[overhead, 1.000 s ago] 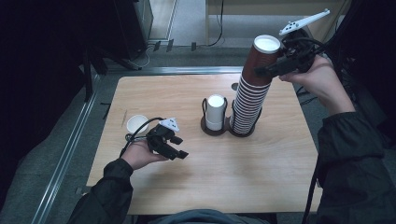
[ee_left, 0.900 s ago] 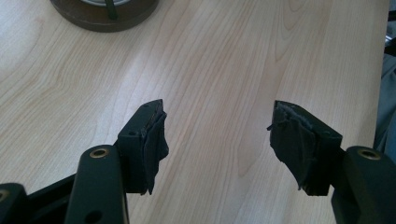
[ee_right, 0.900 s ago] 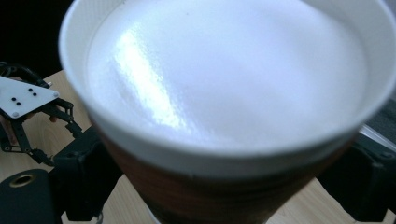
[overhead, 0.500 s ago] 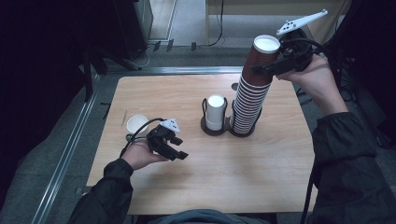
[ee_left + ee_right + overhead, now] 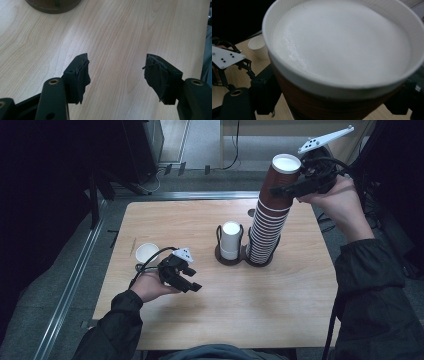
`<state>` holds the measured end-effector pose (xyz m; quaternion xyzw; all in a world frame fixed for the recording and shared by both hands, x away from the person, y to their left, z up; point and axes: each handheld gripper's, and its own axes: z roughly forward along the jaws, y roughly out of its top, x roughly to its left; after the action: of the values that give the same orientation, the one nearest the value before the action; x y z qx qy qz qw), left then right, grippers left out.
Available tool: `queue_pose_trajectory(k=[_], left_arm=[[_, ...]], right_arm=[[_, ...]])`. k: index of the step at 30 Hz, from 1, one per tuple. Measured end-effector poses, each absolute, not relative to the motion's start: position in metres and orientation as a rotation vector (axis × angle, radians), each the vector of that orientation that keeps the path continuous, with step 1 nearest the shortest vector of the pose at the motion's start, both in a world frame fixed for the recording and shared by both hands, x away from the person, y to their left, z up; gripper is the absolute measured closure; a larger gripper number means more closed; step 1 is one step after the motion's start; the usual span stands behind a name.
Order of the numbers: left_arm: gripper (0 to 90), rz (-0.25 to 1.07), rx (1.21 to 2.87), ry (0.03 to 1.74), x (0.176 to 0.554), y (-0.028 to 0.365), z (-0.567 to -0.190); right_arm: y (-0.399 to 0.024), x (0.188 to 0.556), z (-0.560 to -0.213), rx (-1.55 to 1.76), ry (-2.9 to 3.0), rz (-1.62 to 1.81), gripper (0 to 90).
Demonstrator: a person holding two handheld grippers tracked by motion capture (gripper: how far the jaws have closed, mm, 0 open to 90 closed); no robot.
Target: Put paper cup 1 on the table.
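A tall stack of brown paper cups (image 5: pixel 266 232) stands in a black holder at the middle of the wooden table (image 5: pixel 260 310). My right gripper (image 5: pixel 286 190) is shut on the top brown cup (image 5: pixel 283 172), its jaws on either side just below the white rim. In the right gripper view that cup (image 5: pixel 342 50) looms large with its white inside showing. My left gripper (image 5: pixel 192 283) rests low over the table at the front left, open with nothing between its pads (image 5: pixel 82 75), over bare wood.
A white cup (image 5: pixel 231 239) sits in the holder's left ring beside the stack. A small white cup (image 5: pixel 146 252) stands on the table behind my left hand. The holder's round base (image 5: pixel 53 5) lies ahead of my left gripper. Dark floor surrounds the table.
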<state>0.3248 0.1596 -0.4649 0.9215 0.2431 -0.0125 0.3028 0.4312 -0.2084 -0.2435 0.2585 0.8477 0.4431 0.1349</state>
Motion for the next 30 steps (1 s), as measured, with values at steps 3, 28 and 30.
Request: queue_pose_trajectory(k=[3, 28, 30], left_arm=[[36.0, -0.034, 2.45, 0.639, 0.325, 0.16, -0.465], [35.8, -0.051, 2.427, 0.648, 0.326, 0.16, -0.465], [35.7, -0.05, 2.429, 0.643, 0.326, 0.161, -0.465]], right_arm=[[-0.207, 0.43, -0.239, 0.748, 2.46, 1.274, 16.7], [-0.201, 0.412, -0.176, 0.655, 2.354, 1.307, 16.7], [-0.199, 0.41, -0.17, 0.636, 2.352, 1.303, 16.7]])
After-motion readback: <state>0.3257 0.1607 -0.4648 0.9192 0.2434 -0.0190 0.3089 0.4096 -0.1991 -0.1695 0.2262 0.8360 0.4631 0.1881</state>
